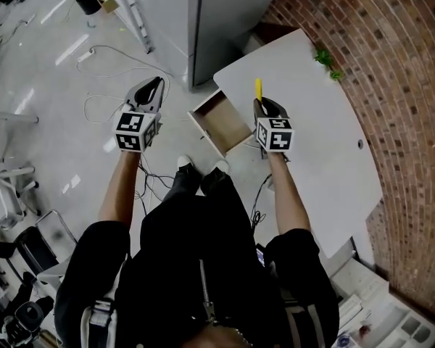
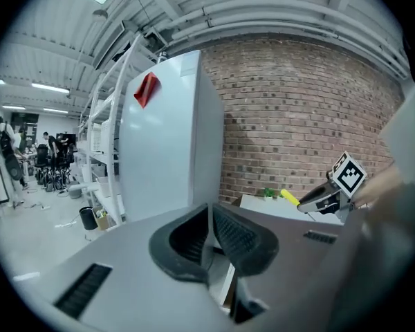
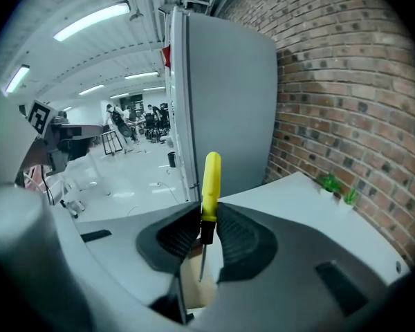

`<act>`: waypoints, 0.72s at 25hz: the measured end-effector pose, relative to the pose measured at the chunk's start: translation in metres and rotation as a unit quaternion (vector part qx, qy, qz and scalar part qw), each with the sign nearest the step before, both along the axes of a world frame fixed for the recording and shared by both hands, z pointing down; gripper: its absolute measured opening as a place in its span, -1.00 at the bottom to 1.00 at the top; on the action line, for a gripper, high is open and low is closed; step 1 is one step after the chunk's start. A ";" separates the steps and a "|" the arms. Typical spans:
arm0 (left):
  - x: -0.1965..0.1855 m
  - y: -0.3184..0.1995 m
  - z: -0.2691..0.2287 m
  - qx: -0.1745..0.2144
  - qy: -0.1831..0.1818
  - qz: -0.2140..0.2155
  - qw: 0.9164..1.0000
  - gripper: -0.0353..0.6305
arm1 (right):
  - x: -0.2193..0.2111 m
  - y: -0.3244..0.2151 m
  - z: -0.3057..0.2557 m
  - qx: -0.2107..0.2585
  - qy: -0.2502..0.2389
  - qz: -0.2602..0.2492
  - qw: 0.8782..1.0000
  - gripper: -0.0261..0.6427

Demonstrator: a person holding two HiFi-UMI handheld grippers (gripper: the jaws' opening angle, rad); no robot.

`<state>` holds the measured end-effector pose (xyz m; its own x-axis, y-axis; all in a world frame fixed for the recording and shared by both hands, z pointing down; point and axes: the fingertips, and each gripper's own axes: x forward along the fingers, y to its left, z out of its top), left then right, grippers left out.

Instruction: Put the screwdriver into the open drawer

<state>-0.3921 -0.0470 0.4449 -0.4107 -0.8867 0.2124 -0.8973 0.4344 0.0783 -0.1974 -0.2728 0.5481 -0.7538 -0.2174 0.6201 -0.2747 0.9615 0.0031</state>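
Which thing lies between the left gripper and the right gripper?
The open drawer lies between the left gripper and the right gripper; left of it is a strip of floor. The head view shows this.

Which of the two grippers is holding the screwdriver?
The right gripper: its jaws clamp the yellow-handled screwdriver, with the handle sticking out past the tips. The left gripper has its jaws together with nothing between them.

A white table [image 1: 326, 136] lies against a brick wall [image 1: 391, 42] at three o'clock. A small green plant [image 1: 326, 59] sits at the table's one o'clock edge. A tall grey cabinet [image 1: 225, 13] stands at twelve. White cables [image 1: 101, 71] and a black bin [image 1: 88, 1] are on the floor [image 1: 43, 122] toward eleven.
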 end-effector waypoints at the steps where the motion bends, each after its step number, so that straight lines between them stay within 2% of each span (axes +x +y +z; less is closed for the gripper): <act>1: -0.005 0.006 0.001 0.000 0.002 -0.007 1.000 -0.77 | -0.009 0.006 0.002 -0.001 0.002 -0.010 1.000 -0.68; 9: -0.020 0.036 0.015 -0.010 0.014 -0.039 0.999 -0.77 | -0.051 0.032 0.015 -0.013 0.009 -0.054 0.998 -0.68; 18: -0.019 0.050 0.052 -0.037 0.038 -0.049 0.997 -0.77 | -0.057 0.068 0.063 -0.042 0.052 -0.092 0.993 -0.68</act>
<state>-0.4109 0.0035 0.4967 -0.4744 -0.8239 0.3101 -0.8430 0.5267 0.1097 -0.2540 -0.2045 0.6114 -0.7065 -0.0254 0.7073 -0.0961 0.9935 -0.0604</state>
